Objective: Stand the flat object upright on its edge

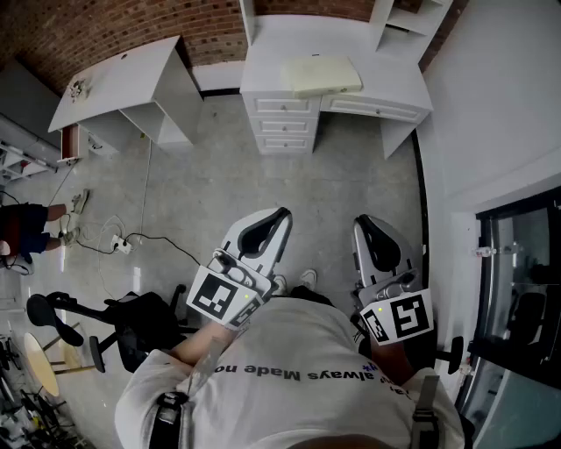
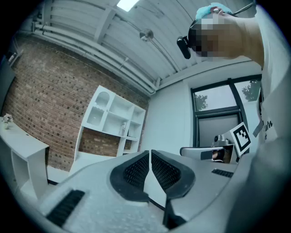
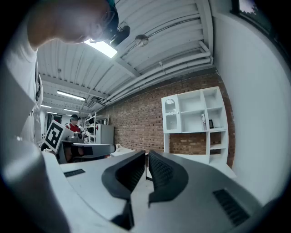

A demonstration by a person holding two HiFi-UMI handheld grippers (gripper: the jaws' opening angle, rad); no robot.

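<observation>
Cream flat pad (image 1: 321, 75) lies on the white bench (image 1: 267, 53), near its front edge. Left tongs (image 1: 280, 215) and right tongs (image 1: 363, 223) are closed, empty. Shirt (image 1: 289, 346) print partly reads "always Made".

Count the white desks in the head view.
2. One white desk stands upper left by the brick wall; a drawer desk stands top centre, bearing the flat cream pad. None seems hidden.

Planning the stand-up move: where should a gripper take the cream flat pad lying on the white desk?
Likely the near long edge of the cream pad, coming level from the desk's front side. It lies flat, so only a thin edge fits between jaws, and that edge sits by the desk's front rim.
</observation>
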